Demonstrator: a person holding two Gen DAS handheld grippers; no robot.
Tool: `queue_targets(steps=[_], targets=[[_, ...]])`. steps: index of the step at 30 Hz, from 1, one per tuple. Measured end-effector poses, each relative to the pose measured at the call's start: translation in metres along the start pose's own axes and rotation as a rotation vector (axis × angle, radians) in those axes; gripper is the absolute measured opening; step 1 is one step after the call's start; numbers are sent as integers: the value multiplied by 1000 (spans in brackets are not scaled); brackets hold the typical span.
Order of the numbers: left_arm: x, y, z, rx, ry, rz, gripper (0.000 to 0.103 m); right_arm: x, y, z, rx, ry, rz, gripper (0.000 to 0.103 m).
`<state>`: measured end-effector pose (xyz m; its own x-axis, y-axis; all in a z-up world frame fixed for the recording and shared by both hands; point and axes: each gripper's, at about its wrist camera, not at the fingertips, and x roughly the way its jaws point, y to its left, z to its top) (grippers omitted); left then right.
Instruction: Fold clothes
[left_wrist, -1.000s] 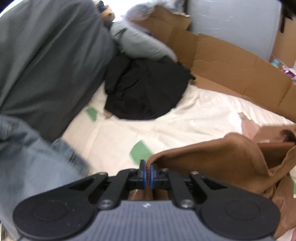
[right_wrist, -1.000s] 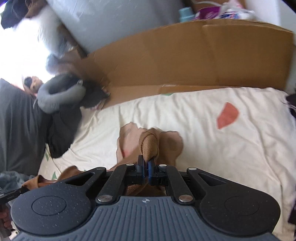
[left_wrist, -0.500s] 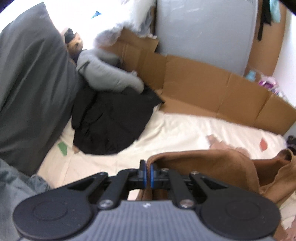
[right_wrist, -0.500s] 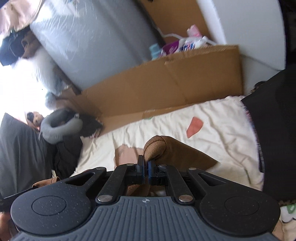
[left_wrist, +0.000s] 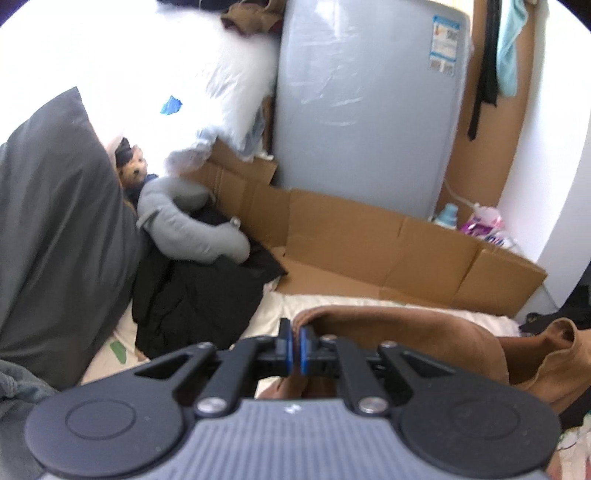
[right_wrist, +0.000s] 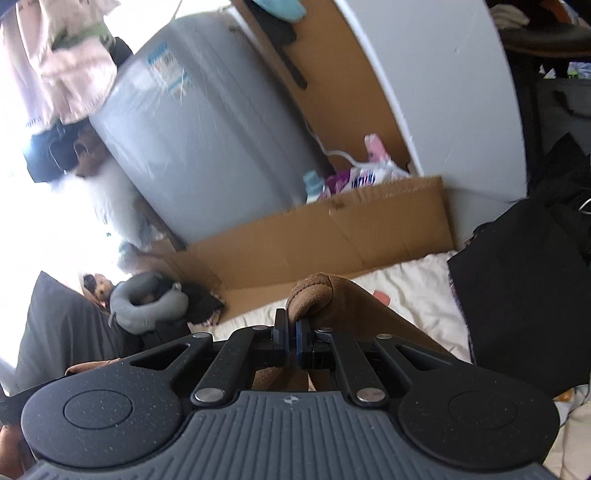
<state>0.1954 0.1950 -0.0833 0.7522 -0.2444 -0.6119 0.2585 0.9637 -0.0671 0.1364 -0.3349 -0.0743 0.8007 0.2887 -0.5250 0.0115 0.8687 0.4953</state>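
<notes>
Each hand-held gripper, left (left_wrist: 294, 347) and right (right_wrist: 291, 339), pinches an edge of the brown garment (left_wrist: 406, 336), which hangs raised above the bed (right_wrist: 417, 291); thin bites could slip; farther off, sagging cloth might snag the black clothes (left_wrist: 199, 295).

Brown suede-like garment (left_wrist: 424, 332) hangs stretched, bunched at both pinched edges.

grippers: two, left (left_wrist: 294, 346) and right (right_wrist: 291, 341)
brown garment (left_wrist: 424, 336): one
black clothes pile (left_wrist: 199, 295): one
neck pillow (left_wrist: 184, 225): one
grey pillow (left_wrist: 55, 236): one
cardboard (left_wrist: 369, 236): one
</notes>
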Motion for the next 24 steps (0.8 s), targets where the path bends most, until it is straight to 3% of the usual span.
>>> queue_targets(steps=[4, 9, 19, 24], targets=[[0, -8, 5, 11, -6, -15, 4, -17, -11, 1, 37, -30, -12, 2], [30, -12, -11, 17, 37, -20, 4, 1, -33, -11, 66, -10, -48, 2], [108, -7, -62, 33, 129, -16, 4, 84, -83, -65, 97, 99, -111, 2], [146, 2, -82, -6, 169, -23, 4, 123, -103, -94, 85, 177, -114, 2]])
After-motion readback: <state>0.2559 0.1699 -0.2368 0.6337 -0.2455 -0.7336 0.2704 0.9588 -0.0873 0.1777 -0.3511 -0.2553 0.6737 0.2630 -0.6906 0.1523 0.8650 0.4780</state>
